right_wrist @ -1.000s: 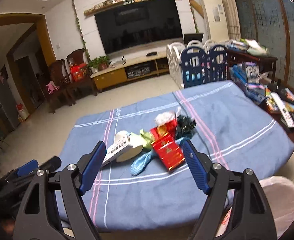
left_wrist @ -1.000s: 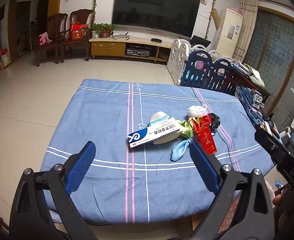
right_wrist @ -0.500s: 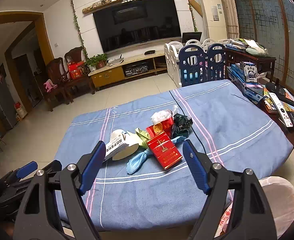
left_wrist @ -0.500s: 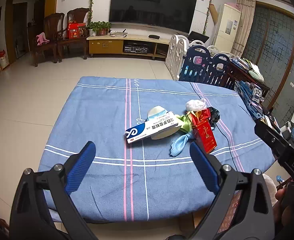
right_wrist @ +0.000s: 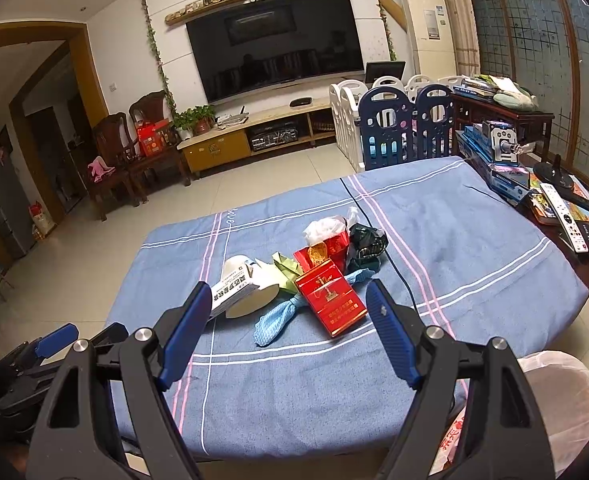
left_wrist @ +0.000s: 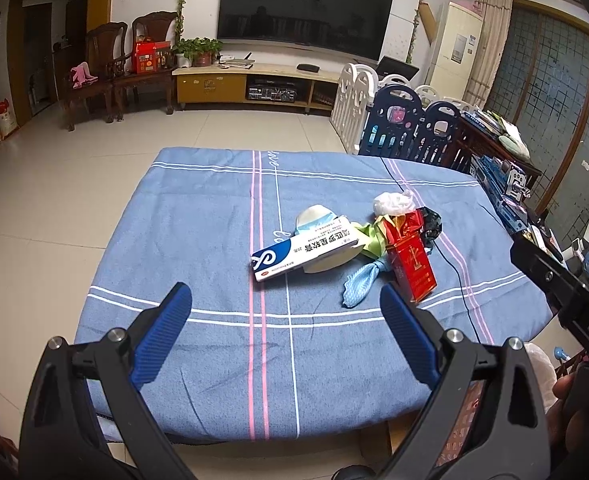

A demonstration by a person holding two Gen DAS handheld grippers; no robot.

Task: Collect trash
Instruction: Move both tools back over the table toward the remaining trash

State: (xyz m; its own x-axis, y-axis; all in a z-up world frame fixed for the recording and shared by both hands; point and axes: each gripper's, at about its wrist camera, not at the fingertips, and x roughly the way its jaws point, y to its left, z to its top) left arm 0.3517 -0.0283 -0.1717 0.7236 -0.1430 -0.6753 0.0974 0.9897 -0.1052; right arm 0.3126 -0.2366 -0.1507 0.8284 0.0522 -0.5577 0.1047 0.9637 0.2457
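Blue-clothed bench [left_wrist: 198,240] bearing heaped trash, red carton [right_wrist: 330,298] beside white box [left_wrist: 304,250], remotes [right_wrist: 566,216] nearby, left tool [left_wrist: 286,314] and right tool [right_wrist: 284,310] both wide open, empty

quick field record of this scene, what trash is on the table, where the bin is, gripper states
surface: table under a blue striped cloth
trash pile: white and blue medicine box, red cigarette pack, light blue cloth, crumpled white tissue, dark crumpled bag
bin: white bag-lined bin at the table's near right edge
left gripper: open, empty, short of the pile
right gripper: open, empty, short of the pile
collected: nothing held yet
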